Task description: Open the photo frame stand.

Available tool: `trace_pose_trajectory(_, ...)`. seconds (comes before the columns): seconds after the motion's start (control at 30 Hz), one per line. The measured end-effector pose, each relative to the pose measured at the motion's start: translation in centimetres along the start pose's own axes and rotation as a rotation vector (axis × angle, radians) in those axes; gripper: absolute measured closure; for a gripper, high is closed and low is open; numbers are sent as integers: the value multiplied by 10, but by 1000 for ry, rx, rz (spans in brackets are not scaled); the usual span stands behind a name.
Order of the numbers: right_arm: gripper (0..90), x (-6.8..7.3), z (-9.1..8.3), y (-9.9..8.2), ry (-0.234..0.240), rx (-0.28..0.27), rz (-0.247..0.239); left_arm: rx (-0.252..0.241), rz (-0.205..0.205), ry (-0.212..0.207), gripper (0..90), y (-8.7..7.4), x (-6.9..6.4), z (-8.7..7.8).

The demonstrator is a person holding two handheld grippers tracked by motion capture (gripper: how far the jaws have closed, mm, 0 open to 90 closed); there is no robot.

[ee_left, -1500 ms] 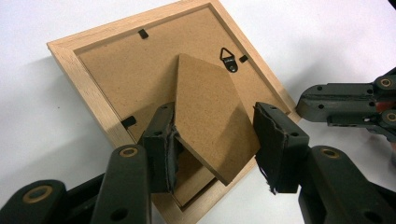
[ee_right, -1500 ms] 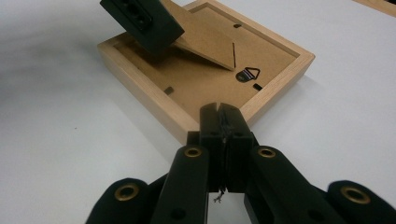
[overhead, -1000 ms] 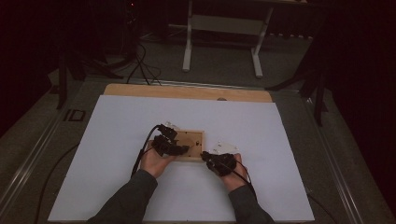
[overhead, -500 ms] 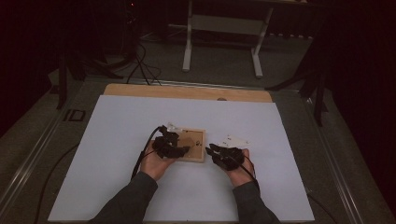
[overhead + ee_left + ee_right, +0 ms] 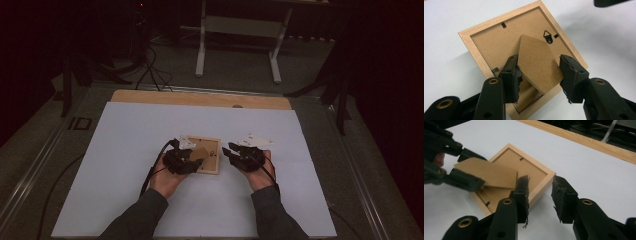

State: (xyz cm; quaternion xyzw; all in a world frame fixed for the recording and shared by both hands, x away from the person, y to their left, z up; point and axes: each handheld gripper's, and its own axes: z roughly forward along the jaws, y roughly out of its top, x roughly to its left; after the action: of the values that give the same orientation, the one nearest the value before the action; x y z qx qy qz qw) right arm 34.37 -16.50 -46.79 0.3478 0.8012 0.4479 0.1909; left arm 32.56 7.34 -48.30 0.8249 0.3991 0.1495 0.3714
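A: Where is the picture frame (image 5: 204, 155) lying?

B: Face down on the white sheet (image 5: 125, 145), a little toward six o'clock of the sheet's middle, between the two hands. Its brown backing board (image 5: 499, 47) faces up, with a small black hanger (image 5: 548, 36) near one edge.

A: And the left gripper (image 5: 192, 162)?

B: It comes in from eight o'clock of the frame and reaches over the back. In the left gripper view its jaws stand either side of the cardboard stand flap (image 5: 537, 65) – the flap is lifted off the backing board, tilted up. One pad is against the flap's edge, the other sits right at the opposite edge, so it pinches the flap across its width.

A: The right gripper (image 5: 235, 151)?

B: At three o'clock of the frame, just beside it and apart from it. Its jaws have just been opening – they stand spread with nothing between them. In the right gripper view the frame's near corner (image 5: 550, 176) shows beyond the gap, not inside it.

A: Anything else on the table?

B: A strip of wooden tabletop (image 5: 200, 98) shows at twelve o'clock, past the sheet
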Motion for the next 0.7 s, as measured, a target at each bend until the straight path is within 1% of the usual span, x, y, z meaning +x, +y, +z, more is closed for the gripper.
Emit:
trace_pose_trajectory(0.1, 641, -2, 4, 4, 6, 2, 5, -11, 17, 10, 531, -2, -2, -1)
trace_pose_trajectory(0.2, 626, -4, 6, 9, 21, 0, 16, -23, 27, 19, 530, -4, -4, -2)
trace_pose_trajectory(0.23, 625, -4, 7, 10, 23, 2, 19, -20, 34, 23, 530, -5, -5, -2)
trace_pose_trajectory(0.3, 622, -4, 9, 13, 30, 3, 24, -28, 35, 27, 530, -6, -6, -3)
trace_pose_trajectory(0.43, 613, -5, 14, 16, 41, 10, 24, -34, 49, 39, 530, -7, -9, -3)
trace_pose_trajectory(0.6, 604, -5, 22, 17, 56, 23, 50, -48, 64, 51, 530, -8, -11, -4)
trace_pose_trajectory(0.7, 589, -5, 28, 18, 56, 39, 63, -50, 70, 56, 529, -10, -12, -4)
